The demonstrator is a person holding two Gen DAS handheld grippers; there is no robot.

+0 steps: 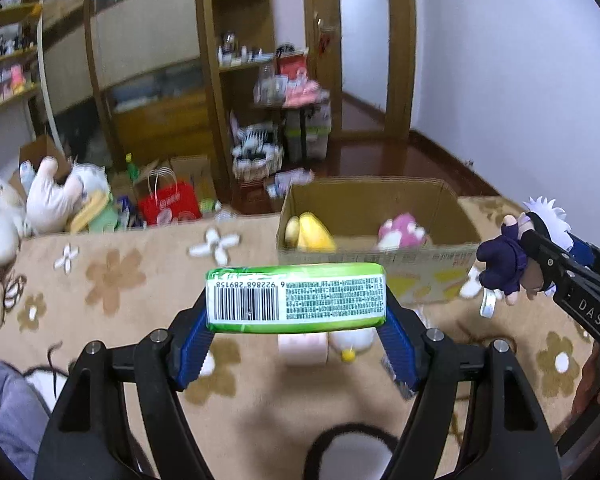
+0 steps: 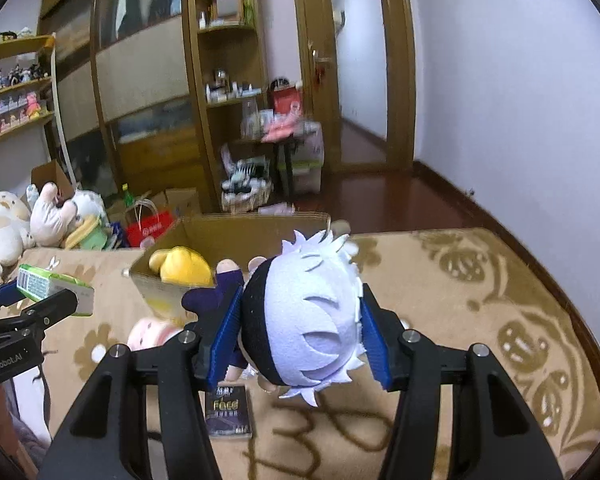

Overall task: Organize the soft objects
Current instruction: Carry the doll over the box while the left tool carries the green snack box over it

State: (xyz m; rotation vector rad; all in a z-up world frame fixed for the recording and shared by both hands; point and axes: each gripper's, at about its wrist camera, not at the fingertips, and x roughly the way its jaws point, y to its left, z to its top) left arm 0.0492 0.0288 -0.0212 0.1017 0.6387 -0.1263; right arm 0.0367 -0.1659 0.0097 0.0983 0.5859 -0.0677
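My left gripper is shut on a green tissue pack with a barcode label, held above the floral bedspread. My right gripper is shut on a white-haired plush doll in dark clothes, held just before the open cardboard box. The box holds a yellow plush and a pink plush. In the left wrist view the right gripper and the doll are at the right. In the right wrist view the left gripper and the tissue pack are at the left.
A pink packet and a small white toy lie on the bed under the tissue pack. A dark book and a pink-faced plush lie on the bed. Large plush toys are piled at the left. Shelves and a door stand behind.
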